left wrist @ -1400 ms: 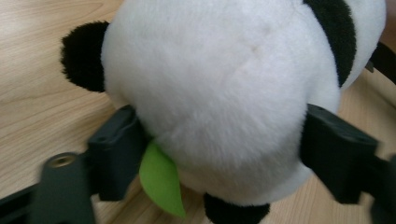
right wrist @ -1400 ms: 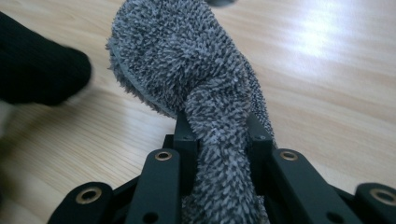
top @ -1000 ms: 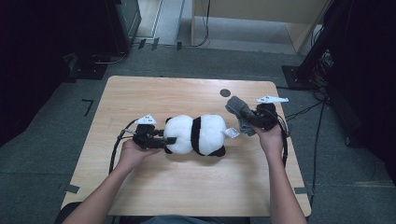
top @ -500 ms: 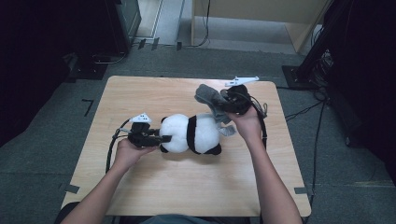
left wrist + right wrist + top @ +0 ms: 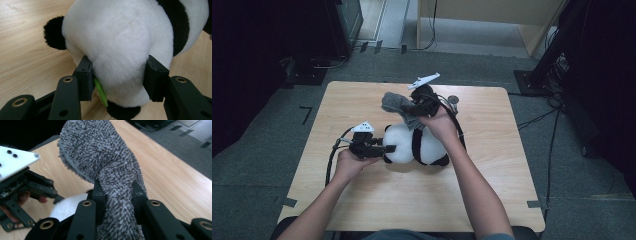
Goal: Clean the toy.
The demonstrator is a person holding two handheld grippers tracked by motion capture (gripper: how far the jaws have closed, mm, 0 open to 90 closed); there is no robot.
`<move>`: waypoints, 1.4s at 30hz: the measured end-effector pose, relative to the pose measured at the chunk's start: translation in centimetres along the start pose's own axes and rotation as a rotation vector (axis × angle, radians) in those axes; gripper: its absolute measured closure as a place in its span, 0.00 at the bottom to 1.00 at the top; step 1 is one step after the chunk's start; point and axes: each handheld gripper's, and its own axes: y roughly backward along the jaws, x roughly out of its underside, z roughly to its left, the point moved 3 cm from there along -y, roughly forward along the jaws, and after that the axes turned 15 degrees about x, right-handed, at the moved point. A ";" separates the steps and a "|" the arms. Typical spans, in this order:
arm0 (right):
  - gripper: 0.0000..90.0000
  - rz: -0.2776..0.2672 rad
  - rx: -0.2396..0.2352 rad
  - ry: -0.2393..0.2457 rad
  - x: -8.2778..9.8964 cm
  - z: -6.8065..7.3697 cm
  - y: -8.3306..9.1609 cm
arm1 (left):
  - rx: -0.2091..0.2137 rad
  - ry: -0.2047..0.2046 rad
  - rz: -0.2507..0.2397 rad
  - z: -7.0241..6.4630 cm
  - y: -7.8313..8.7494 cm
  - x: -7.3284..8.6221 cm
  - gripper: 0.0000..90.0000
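Observation:
A black-and-white plush panda lies on its side in the middle of the wooden table. My left gripper is shut on the panda's white head from the left. In the left gripper view both pads squeeze the panda's fur, with my left gripper low on the head and a green tag beside one pad. My right gripper hovers just above the panda's far side, shut on a shaggy grey cloth. The right gripper view has that cloth bunched between the jaws of my right gripper.
A small dark round object sits on the table behind the right hand. Cables trail from both grippers across the tabletop. Bare wood stretches to the front and right. Dark cabinets and cables stand on the grey floor around the table.
My right gripper has carried the grey cloth leftward and up from the panda's right side to above its far side. The left gripper has stayed clamped on the head.

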 end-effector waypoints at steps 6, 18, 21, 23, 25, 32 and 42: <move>0.82 0.101 -0.039 0.052 0.5 2.8 -3.8 | -0.005 0.007 0.005 0.0 0.0 0.1 0.56; 0.84 0.187 -0.060 0.068 1.7 1.8 -5.6 | -0.006 0.047 0.004 0.2 -0.2 0.1 0.57; 0.84 0.194 -0.062 0.058 1.8 1.4 -5.7 | -0.007 0.052 0.004 0.2 -0.2 0.1 0.57; 0.84 0.200 -0.053 0.057 1.9 1.0 -5.7 | -0.007 0.054 0.003 0.2 -0.2 0.1 0.57; 0.84 0.204 -0.039 0.057 2.0 0.6 -5.6 | -0.008 0.053 0.005 0.2 -0.2 0.1 0.57; 0.84 0.268 0.008 0.029 3.8 -2.5 -4.9 | -0.009 0.052 0.005 0.2 -0.2 0.1 0.58; 0.84 0.273 0.056 -0.064 6.0 -6.0 -4.0 | -0.012 0.049 0.004 0.2 -0.2 0.0 0.58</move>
